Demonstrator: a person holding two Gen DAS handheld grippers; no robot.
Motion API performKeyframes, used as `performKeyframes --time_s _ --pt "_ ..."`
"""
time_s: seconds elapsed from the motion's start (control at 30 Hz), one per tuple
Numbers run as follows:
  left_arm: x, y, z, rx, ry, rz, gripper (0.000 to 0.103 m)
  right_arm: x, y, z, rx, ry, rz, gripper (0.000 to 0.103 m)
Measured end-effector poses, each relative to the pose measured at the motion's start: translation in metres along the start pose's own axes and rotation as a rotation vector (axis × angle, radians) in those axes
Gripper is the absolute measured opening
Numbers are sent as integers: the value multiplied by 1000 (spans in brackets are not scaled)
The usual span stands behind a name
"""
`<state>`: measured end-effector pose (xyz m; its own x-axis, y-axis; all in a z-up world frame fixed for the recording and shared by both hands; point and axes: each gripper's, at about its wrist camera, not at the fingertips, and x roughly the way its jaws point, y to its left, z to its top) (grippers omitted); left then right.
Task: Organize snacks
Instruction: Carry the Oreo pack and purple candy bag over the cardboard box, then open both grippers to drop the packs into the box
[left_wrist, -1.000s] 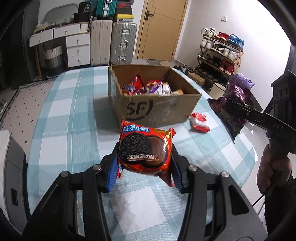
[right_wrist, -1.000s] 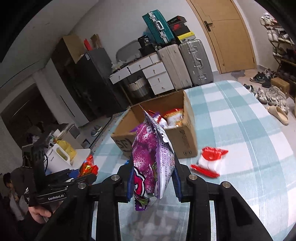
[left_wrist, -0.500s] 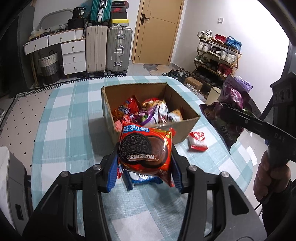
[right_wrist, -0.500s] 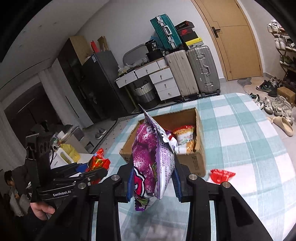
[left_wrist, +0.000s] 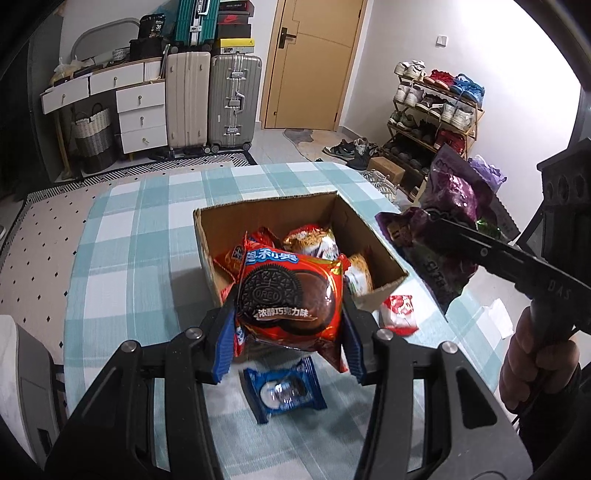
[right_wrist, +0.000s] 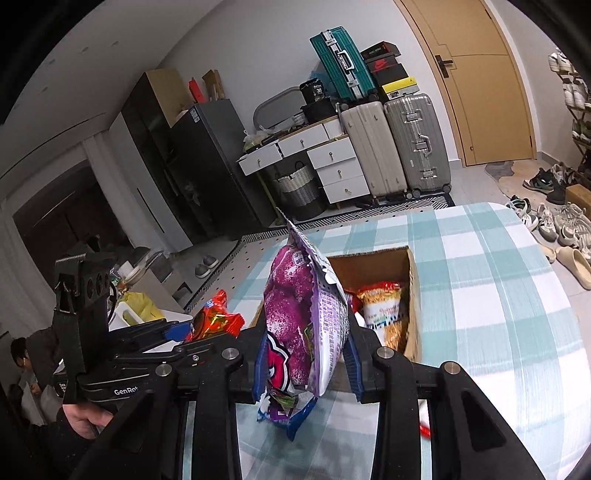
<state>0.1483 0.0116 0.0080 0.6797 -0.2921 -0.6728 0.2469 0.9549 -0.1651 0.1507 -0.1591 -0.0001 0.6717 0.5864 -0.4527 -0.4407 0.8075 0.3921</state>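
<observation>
My left gripper (left_wrist: 290, 325) is shut on a red Oreo pack (left_wrist: 290, 295), held in the air over the near edge of an open cardboard box (left_wrist: 269, 210) that holds several snack bags. My right gripper (right_wrist: 308, 354) is shut on a purple snack bag (right_wrist: 299, 325), held upright above the table just short of the box (right_wrist: 371, 264). In the left wrist view that purple bag (left_wrist: 448, 206) hangs to the right of the box. In the right wrist view the Oreo pack (right_wrist: 216, 319) shows at the left.
On the checked tablecloth (left_wrist: 140, 236) lie a small blue Oreo pack (left_wrist: 282, 389) under my left gripper and a red-and-white packet (left_wrist: 399, 312) by the box's near right corner. Suitcases, drawers and a shoe rack stand beyond the table. A hand (left_wrist: 535, 362) grips the right handle.
Both grippers have risen and moved toward the box with their packs still held. The box's inside now shows from above, and the blue pack has come into view below my left gripper.
</observation>
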Motion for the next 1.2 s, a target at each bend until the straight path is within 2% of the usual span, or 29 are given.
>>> performKeyframes --time_s 0.73,0.8,0.83,0.87,0.9,0.97,1.2 --pt "87 14 72 23 53 -1 46 78 -40 49 3 52 -25 34" --pt "92 16 77 19 50 -4 51 87 -45 50 13 62 -34 36" --pt "94 17 79 16 49 1 54 92 -47 51 12 72 -45 37" --pt "95 17 80 15 47 0 59 96 -49 52 1 80 -63 44" --pt "95 18 81 12 41 -1 63 97 -50 52 -2 77 -73 57" --pt "95 21 81 10 30 13 70 94 -52 52 -1 46 -75 68" --pt "90 25 79 -6 21 32 71 82 -57 53 -2 10 -78 70"
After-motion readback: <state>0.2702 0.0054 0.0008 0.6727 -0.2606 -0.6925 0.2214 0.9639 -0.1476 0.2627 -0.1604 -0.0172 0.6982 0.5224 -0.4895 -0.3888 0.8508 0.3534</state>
